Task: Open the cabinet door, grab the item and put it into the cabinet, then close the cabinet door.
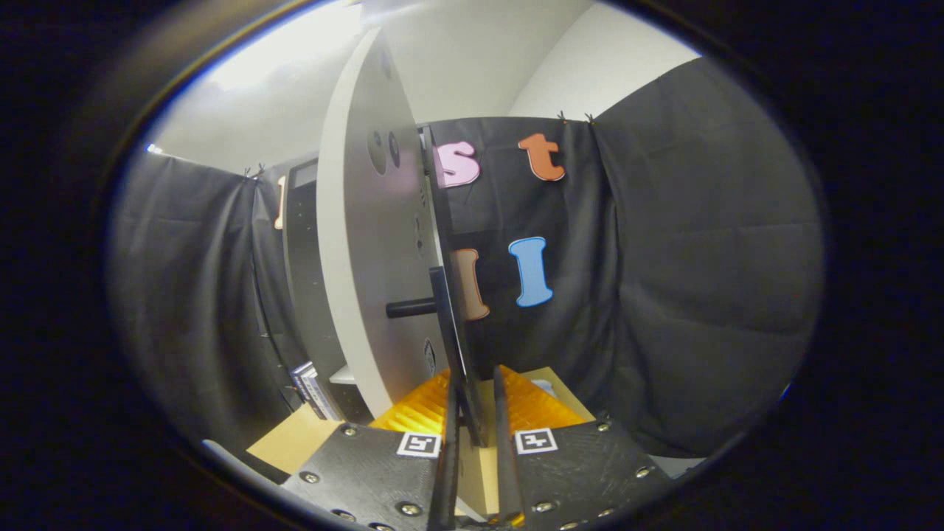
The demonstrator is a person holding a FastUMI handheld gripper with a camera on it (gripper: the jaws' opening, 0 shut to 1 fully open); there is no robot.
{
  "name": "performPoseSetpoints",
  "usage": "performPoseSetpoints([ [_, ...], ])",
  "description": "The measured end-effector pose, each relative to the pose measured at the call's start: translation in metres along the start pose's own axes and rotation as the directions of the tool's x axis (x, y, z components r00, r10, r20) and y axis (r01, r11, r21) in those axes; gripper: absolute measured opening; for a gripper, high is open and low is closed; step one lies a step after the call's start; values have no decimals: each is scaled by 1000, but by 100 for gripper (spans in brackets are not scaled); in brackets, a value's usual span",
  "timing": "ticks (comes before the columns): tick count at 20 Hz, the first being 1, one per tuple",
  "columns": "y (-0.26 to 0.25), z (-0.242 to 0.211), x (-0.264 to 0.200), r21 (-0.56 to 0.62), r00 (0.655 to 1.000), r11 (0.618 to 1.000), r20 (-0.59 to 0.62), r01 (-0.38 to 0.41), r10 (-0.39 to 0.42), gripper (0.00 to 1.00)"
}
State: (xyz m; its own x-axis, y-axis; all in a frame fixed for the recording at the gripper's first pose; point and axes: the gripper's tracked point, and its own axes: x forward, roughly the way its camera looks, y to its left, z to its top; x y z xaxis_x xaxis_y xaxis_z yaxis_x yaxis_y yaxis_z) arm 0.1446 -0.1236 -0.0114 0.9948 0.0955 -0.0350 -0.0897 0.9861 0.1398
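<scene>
The white cabinet door (pixel 361 258) stands swung out, nearly edge-on to me. Its black vertical handle bar (pixel 446 317) is fixed to it by a short black post. My gripper (pixel 474 428) is shut on the lower end of that bar, which runs down between the two fingers. Left of the door is the dark cabinet body (pixel 302 243) with a pale shelf (pixel 343 376) inside. A small box with striped print (pixel 308 387) stands at the cabinet's foot below the shelf; I cannot tell whether it is inside.
A light wooden tabletop (pixel 291 441) lies under the cabinet and the fingers. Black cloth walls (pixel 700 280) close the booth behind and on both sides, close to the right of the door.
</scene>
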Motion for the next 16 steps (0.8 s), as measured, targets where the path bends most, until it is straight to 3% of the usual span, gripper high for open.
performPoseSetpoints([
  [4, 0, 1, 0, -29, 1000, 999, -5, -21, 21, 22],
  [9, -9, -9, -23, -33, 997, 997, -38, 70, -71, 28],
  [13, 4, 4, -53, 30, 996, 995, 19, 92, -93, 49],
  [16, 32, 11, -71, 91, 997, 995, 64, 42, -48, 77],
])
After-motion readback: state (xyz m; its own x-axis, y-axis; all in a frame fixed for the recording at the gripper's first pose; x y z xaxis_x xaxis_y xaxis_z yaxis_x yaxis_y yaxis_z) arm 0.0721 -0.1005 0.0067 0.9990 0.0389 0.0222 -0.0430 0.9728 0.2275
